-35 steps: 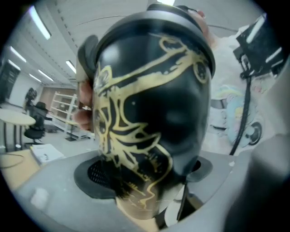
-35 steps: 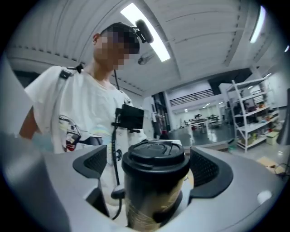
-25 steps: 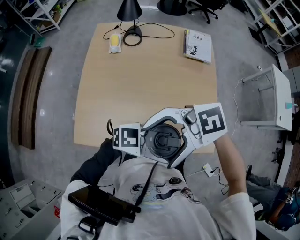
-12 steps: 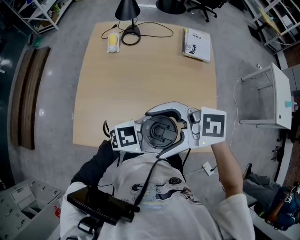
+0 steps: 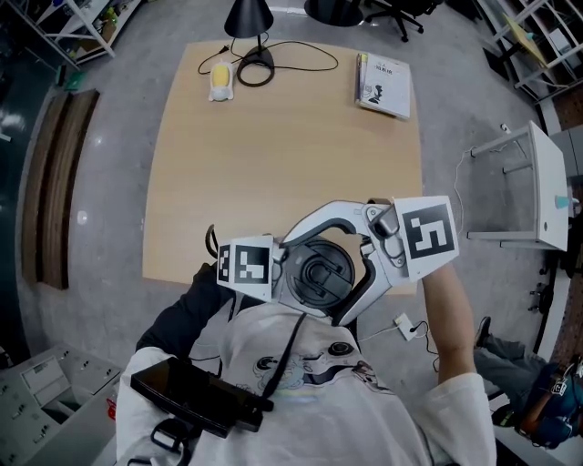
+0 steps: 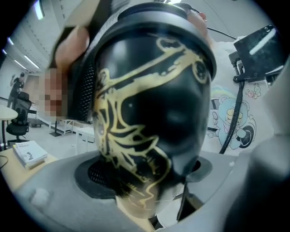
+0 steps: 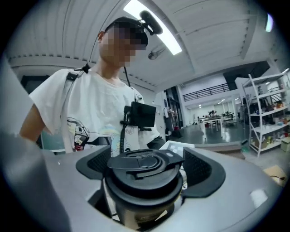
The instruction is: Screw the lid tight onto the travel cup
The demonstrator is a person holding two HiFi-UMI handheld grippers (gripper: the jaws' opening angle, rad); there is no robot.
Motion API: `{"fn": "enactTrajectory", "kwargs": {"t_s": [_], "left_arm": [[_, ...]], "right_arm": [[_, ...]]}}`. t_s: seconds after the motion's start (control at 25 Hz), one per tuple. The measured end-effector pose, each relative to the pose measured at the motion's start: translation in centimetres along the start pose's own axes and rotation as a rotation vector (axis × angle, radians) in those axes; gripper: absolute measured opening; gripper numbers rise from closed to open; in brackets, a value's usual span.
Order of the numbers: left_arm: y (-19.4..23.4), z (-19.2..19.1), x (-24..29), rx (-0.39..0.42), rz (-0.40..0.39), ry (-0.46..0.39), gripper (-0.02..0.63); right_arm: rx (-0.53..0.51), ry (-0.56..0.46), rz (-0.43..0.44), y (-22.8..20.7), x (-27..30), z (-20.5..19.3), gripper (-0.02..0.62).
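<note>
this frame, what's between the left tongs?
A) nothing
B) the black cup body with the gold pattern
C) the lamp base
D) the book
B: the left gripper view shows the travel cup's black, gold-patterned body filling the gap between the left tongs, while the book and lamp sit at the far edge of the table.

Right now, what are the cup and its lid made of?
The cup looks like shiny black-coated metal or hard plastic, and I can't tell which. Soft reflections show on it beside the gold drawing. The lid seems to be matte black plastic, because it has a dull surface, moulded rings and a flap on top.
</note>
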State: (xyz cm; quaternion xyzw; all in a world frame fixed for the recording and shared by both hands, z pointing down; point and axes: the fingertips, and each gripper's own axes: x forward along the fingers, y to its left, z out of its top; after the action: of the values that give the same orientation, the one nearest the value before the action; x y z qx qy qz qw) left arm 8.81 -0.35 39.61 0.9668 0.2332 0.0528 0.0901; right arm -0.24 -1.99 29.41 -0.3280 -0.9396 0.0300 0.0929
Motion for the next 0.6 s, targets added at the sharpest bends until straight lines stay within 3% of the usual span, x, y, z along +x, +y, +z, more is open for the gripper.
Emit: {"fn": "enactTrajectory", "kwargs": {"t_s": [0.12, 0.24, 0.44, 0.6], "left_arm": [[0.0, -0.2, 0.2, -0.012, -0.008, 0.003, 0.402], [0.3, -0.7, -0.3, -0.023, 0.023, 0.016, 0.401], [1.0, -1.2, -1.1, -0.024, 0.081, 0.018, 0.400], [2.9, -2.4, -2.3, -0.022, 0.206, 0.042, 0.403]], "right_arm": [[0.017, 0.037, 0.036, 0.1, 0.3, -0.6, 0.495], [0.058, 0.034, -0.035, -0.7, 0.1, -1.2, 0.483], [0.166, -0.103, -0.172, -2.3, -0.4, -0.8, 0.465], [0.157, -0.061, -0.284, -3.0, -1.7, -2.4, 0.453]]}}
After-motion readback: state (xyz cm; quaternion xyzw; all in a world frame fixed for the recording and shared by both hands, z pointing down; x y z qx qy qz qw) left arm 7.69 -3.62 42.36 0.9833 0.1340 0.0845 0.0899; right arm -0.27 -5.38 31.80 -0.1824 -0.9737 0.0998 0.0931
